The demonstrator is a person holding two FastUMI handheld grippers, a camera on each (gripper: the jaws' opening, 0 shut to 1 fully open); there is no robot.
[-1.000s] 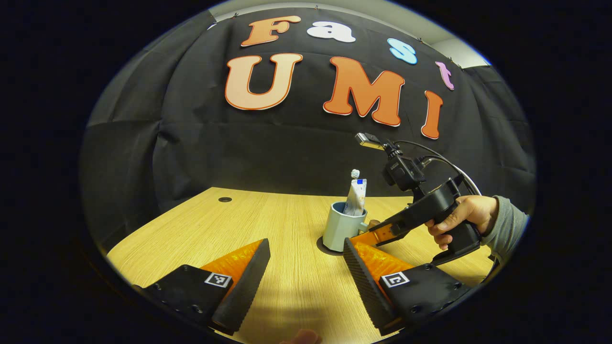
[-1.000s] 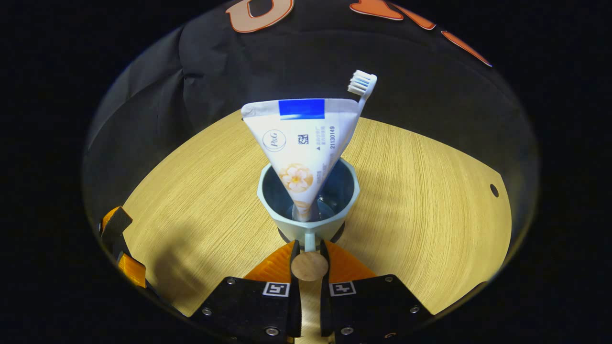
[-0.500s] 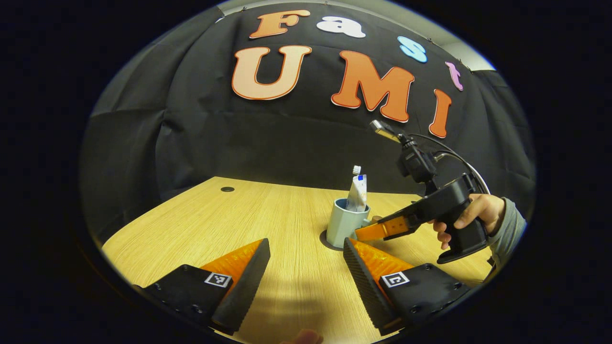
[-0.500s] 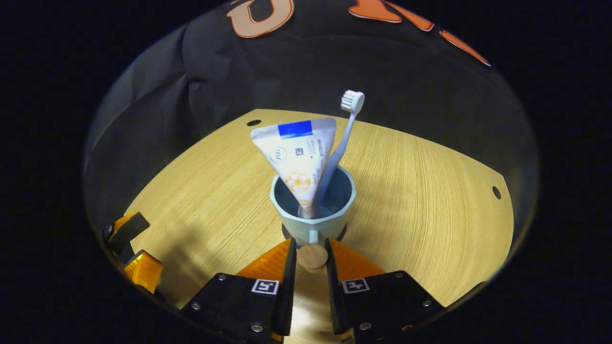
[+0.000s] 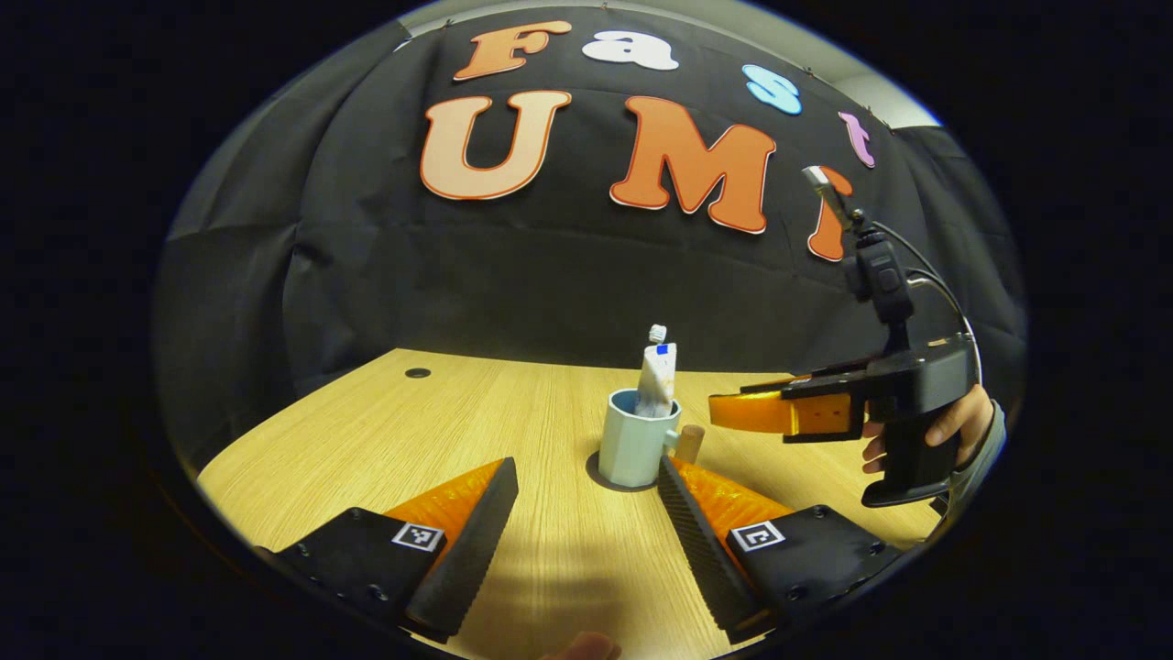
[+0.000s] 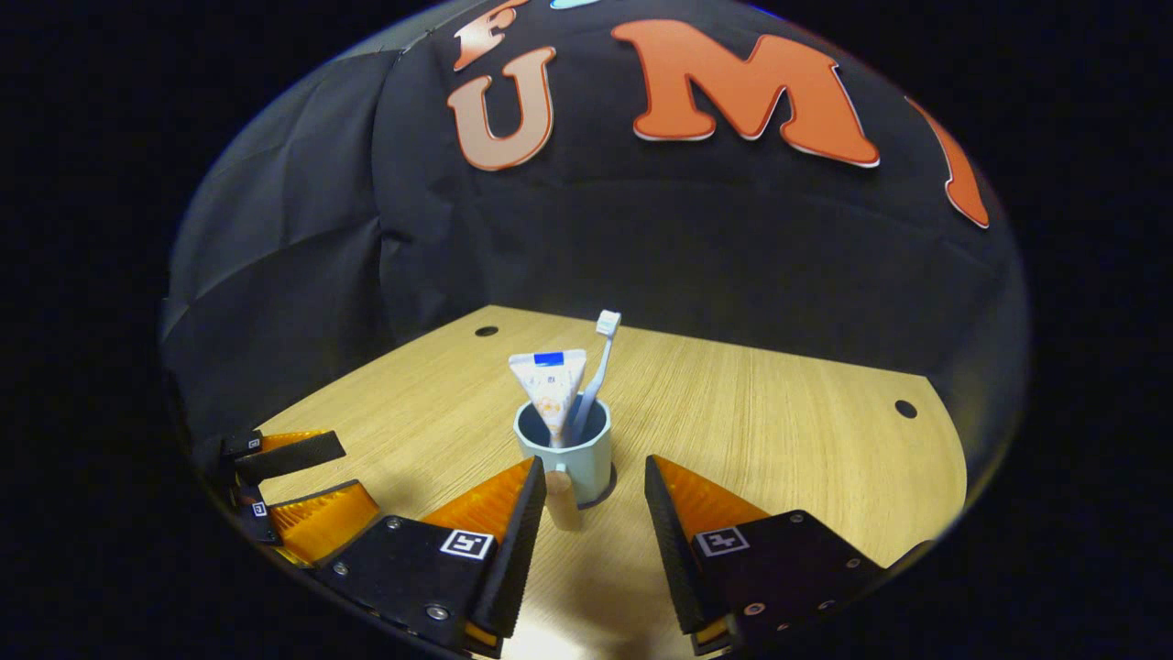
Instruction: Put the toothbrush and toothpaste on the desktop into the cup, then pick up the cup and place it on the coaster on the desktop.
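Standing upright on a dark round coaster (image 5: 600,475) near the middle of the wooden desktop (image 6: 779,431), the pale blue cup (image 6: 566,449) holds the toothpaste tube (image 6: 548,383) and the toothbrush (image 6: 597,362), bristles up. The right gripper (image 6: 594,490) sits just short of the cup, fingers spread wide and grasping nothing, the cup's wooden-ended handle (image 6: 561,502) lying in the gap near the left finger. In the left gripper view a hand (image 5: 953,426) holds that gripper raised beside the cup. The left gripper (image 5: 586,490) is likewise released, its fingers apart, nearer the front edge. Bare desktop lies open on all sides of the cup; cable holes (image 6: 905,409) sit near the far edges, by the black cloth wall (image 5: 513,275).
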